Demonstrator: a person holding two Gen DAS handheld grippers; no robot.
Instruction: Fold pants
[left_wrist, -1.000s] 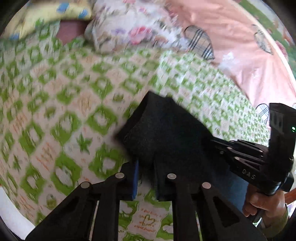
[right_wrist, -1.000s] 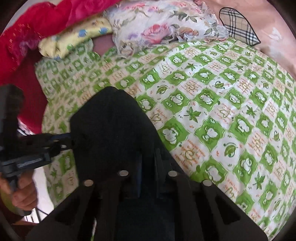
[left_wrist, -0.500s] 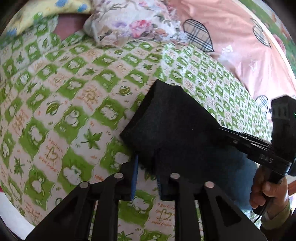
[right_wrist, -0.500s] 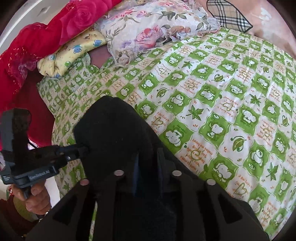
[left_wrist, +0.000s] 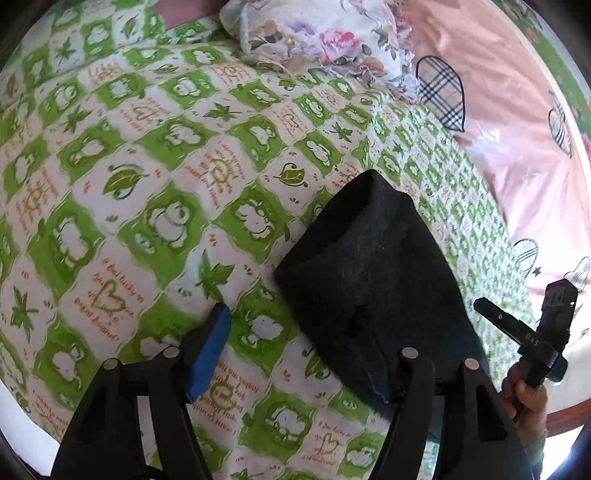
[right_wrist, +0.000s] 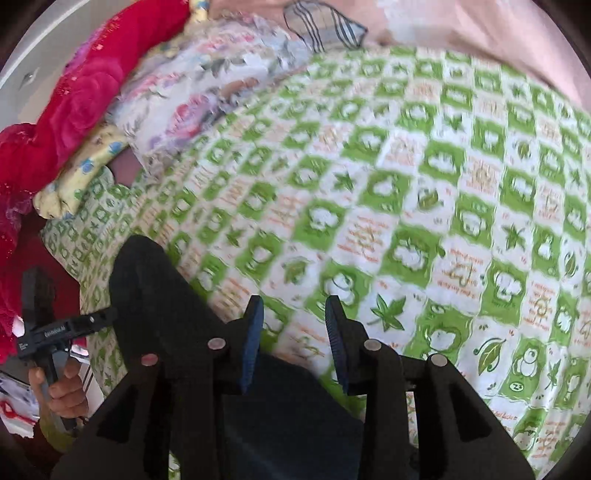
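While the dark pants (left_wrist: 369, 288) lay folded in a thick bundle on the green and white checked bedspread (left_wrist: 155, 206), near the bed's front edge, both tools were letting go. The left gripper (left_wrist: 306, 332) was spreading its jaws wide. One blue pad (left_wrist: 210, 343) sat over bare bedspread, and the other finger was at the near edge of the pants, not pinching them. The right gripper (right_wrist: 293, 332) was opening too, a smaller way, with only bedspread showing between its pads and the pants just below and beside it. A flowered pillow (left_wrist: 314, 33) sat at the bed's far end, next to a pink sheet (left_wrist: 509, 122). A red blanket (right_wrist: 66, 110) was piled at the far left corner.
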